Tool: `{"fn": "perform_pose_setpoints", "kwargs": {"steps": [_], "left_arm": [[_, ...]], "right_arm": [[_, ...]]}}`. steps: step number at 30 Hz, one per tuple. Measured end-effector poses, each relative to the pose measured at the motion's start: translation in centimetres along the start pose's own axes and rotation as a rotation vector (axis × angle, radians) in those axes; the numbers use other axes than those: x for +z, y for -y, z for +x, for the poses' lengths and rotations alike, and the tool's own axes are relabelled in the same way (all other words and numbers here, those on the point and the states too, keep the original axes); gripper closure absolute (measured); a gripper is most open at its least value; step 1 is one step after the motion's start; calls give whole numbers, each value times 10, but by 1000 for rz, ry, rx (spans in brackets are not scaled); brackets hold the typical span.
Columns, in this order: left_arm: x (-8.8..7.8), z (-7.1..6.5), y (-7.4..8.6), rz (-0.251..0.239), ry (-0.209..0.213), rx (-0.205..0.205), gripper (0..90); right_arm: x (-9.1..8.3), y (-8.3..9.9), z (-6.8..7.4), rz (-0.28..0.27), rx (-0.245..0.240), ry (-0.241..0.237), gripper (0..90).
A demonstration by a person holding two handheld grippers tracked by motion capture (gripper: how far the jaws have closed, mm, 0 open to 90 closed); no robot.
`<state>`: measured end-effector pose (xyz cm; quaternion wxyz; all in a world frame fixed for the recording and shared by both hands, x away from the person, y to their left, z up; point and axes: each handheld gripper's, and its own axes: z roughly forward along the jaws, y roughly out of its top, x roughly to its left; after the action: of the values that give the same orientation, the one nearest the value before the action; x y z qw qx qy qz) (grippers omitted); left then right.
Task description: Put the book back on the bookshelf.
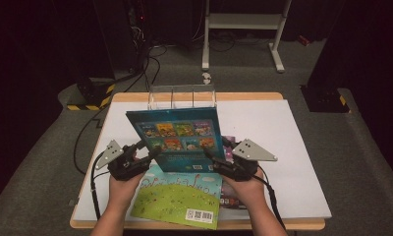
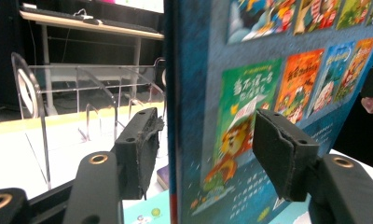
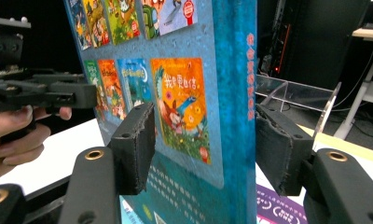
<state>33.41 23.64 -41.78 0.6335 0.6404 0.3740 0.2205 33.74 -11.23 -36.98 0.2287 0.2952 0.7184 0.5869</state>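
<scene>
A blue picture book (image 1: 175,137) stands upright and tilted near the table's middle, its back cover with small pictures facing me. My left gripper (image 1: 153,151) brackets its lower left edge. In the left gripper view the book (image 2: 268,70) runs between the two pads, and a thin gap shows beside the left pad (image 2: 140,149). My right gripper (image 1: 211,156) brackets the lower right edge. In the right gripper view its jaws stand wider than the book's spine (image 3: 233,93). Both grippers are open around the book.
A clear acrylic rack (image 1: 182,96) with dividers stands behind the book at the table's far edge. A green book (image 1: 180,196) lies flat at the near edge, and a purple one (image 3: 278,205) lies under the right gripper. The white mat (image 1: 283,147) covers the table.
</scene>
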Motion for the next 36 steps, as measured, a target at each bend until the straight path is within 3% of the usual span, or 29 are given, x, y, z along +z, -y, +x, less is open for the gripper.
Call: {"fn": "perform_pose_setpoints", "kwargs": {"steps": [4, 8, 10, 12, 14, 17, 18, 19, 21, 24, 27, 28, 36], "left_arm": [[-3, 2, 5, -1, 1, -12, 384], [-9, 1, 8, -14, -5, -7, 366], [-16, 1, 12, -17, -12, -4, 357], [-18, 1, 12, -5, -24, 5, 350], [-23, 3, 10, 28, -49, 2, 343], [-31, 7, 7, 52, -48, -20, 341], [-33, 8, 5, 59, -53, -18, 341], [-36, 9, 4, 66, -55, -15, 338], [-40, 10, 2, 62, -53, -15, 338], [-47, 9, -2, 43, -52, 3, 321], [-51, 4, -7, 30, -51, 19, 270], [-54, 0, -11, 18, -33, 21, 249], [-59, -16, -24, -20, 9, 40, 207]], "right_arm": [[5, -5, -4, 5, 22, -29, 456], [8, -7, -4, 16, 11, -39, 482], [7, -6, -4, 20, -1, -62, 593], [7, -5, -2, 20, -26, -66, 621], [6, -3, 4, 25, -70, -106, 704], [10, 1, 27, 35, -114, -161, 802], [10, 1, 27, 35, -114, -161, 802], [16, 4, 39, 31, -118, -135, 805], [20, 5, 40, 21, -92, -148, 819], [27, 5, 45, 7, -100, -151, 825], [37, 6, 55, -1, -124, -134, 827], [47, 6, 61, -1, -127, -131, 827], [75, 4, 74, 2, -122, -118, 826]]}}
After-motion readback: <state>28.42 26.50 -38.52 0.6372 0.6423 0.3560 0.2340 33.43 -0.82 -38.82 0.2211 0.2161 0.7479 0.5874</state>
